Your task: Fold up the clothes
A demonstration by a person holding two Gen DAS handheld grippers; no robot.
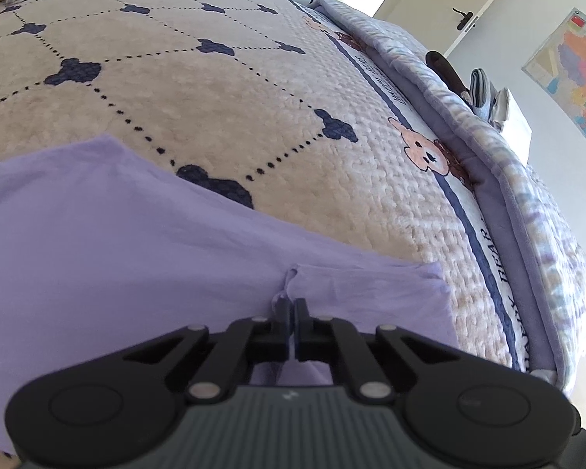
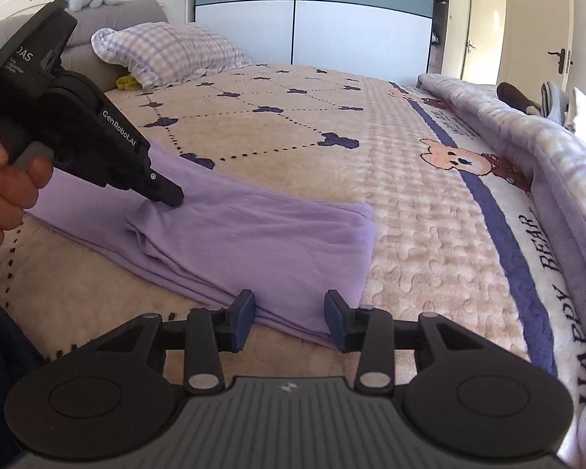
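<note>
A lilac garment (image 2: 254,242) lies partly folded on the beige bed cover (image 2: 293,148). It also shows in the left wrist view (image 1: 117,234). My left gripper (image 1: 292,305) is shut on a pinch of the lilac cloth near a seam. In the right wrist view the left gripper (image 2: 172,199) presses down on the garment's far left part. My right gripper (image 2: 289,312) is open, its jaws on either side of the garment's near folded edge, with cloth between them.
A checked pillow (image 2: 164,51) lies at the head of the bed. A rolled lilac blanket (image 2: 527,148) runs along the right side. A wardrobe (image 2: 312,11) stands behind, with a door (image 2: 566,51) at right. A wall map (image 1: 570,66) hangs at right.
</note>
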